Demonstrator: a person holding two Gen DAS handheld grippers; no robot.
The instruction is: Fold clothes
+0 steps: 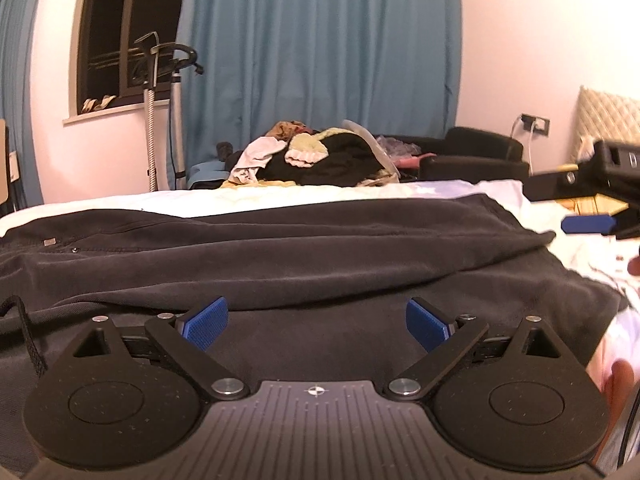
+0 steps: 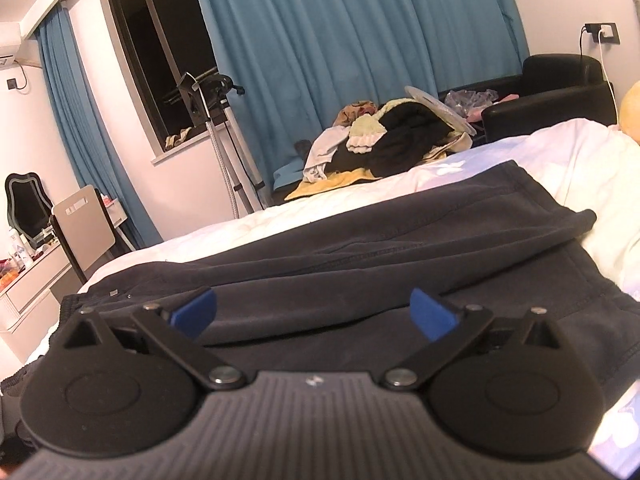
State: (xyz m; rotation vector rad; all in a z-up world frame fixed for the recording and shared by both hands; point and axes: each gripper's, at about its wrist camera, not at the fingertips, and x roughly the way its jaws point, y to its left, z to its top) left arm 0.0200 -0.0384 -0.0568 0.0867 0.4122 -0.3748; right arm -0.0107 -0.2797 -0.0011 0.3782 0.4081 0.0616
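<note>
We hold the left gripper (image 1: 316, 322) and the right gripper (image 2: 314, 314) low over the dark trousers (image 1: 280, 248), both spread wide and grasping nothing. The trousers lie flat across the white bed (image 1: 120, 202), with a clothes pile (image 1: 316, 156) at its far edge.

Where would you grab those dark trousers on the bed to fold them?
Probably at the near edge of the dark trousers, coming in low from the near side. They lie flat on the white bed, so only an edge or ridge gives fabric to pinch. The left gripper and right gripper are both open above that edge.
</note>
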